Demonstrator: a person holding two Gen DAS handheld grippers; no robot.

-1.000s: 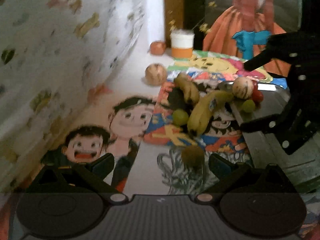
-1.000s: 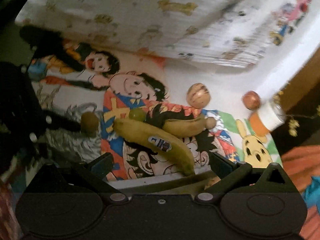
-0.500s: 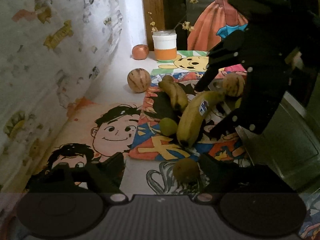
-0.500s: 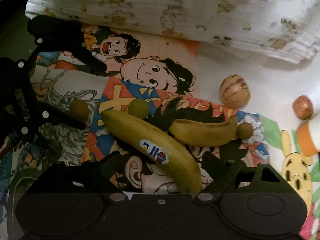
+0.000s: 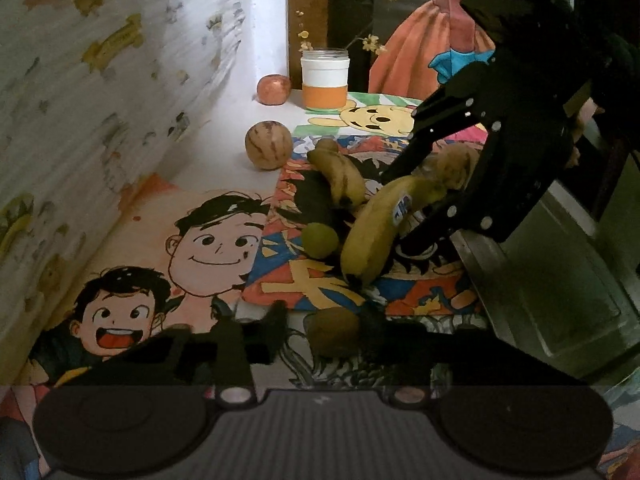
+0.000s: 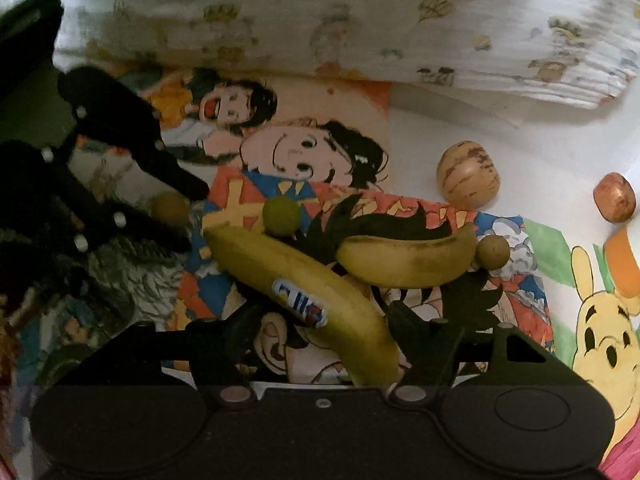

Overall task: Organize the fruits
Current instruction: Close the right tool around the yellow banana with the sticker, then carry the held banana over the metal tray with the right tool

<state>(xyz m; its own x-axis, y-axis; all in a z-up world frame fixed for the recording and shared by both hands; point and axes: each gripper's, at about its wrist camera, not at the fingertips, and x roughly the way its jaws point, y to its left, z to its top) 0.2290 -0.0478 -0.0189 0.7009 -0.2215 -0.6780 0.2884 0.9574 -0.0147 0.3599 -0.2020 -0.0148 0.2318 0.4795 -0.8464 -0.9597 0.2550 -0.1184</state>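
Brown kiwi (image 5: 334,330) sits between your left gripper's (image 5: 324,326) closing jaws, not clearly pinched; your right gripper's (image 6: 320,324) jaws narrow around the stickered banana (image 6: 304,292) to lift it.

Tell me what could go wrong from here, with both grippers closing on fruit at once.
1. The left gripper has been closing around the small brown fruit; round, it may squirt out before it is held.
2. The right gripper has been closing around the stickered banana near one end, so the long free end may sag or twist when lifted.
3. That banana touches the green fruit and lies beside the second banana; lifting could set either rolling.
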